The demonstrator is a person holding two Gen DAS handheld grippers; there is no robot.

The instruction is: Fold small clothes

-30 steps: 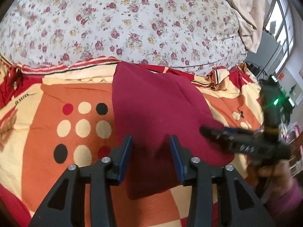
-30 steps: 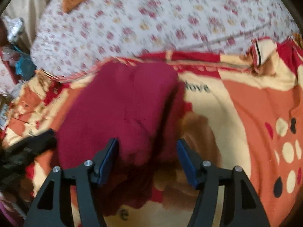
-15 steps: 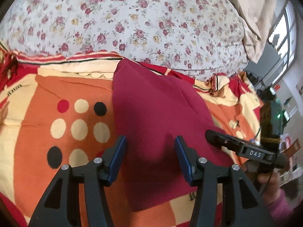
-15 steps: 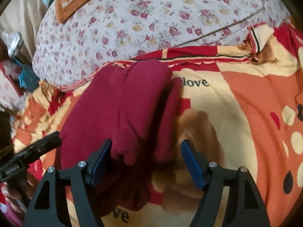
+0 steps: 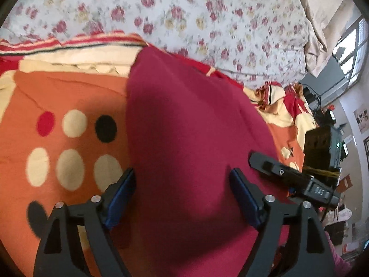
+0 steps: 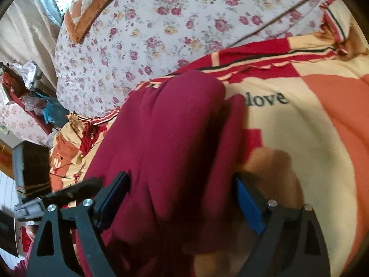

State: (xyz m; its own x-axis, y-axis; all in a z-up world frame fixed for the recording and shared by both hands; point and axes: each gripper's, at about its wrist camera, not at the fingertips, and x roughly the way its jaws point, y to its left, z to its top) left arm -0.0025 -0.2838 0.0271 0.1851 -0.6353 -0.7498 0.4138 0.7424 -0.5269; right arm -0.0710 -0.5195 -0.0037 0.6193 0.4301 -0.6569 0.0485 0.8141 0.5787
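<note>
A dark red garment (image 5: pixel 189 138) lies flat on the patterned blanket, running away from me in the left wrist view. My left gripper (image 5: pixel 182 194) is open, its jaws wide over the garment's near part. The other gripper (image 5: pixel 286 175) shows at the garment's right edge. In the right wrist view the garment (image 6: pixel 170 143) is bunched in long folds. My right gripper (image 6: pixel 180 198) is open, with the near end of the folds between its jaws. The left gripper (image 6: pixel 69 192) shows at lower left.
The orange, cream and red blanket (image 5: pixel 46 97) has dots and the word "love" (image 6: pixel 267 99). A floral quilt (image 5: pixel 207 13) rises behind the garment. A window (image 5: pixel 350 46) and dark equipment (image 5: pixel 322 143) are at the right; clutter (image 6: pixel 27 87) stands beside the bed.
Both grippers have moved forward and down, closer to the garment. Both sets of jaws have spread wider. The garment lies as before.
</note>
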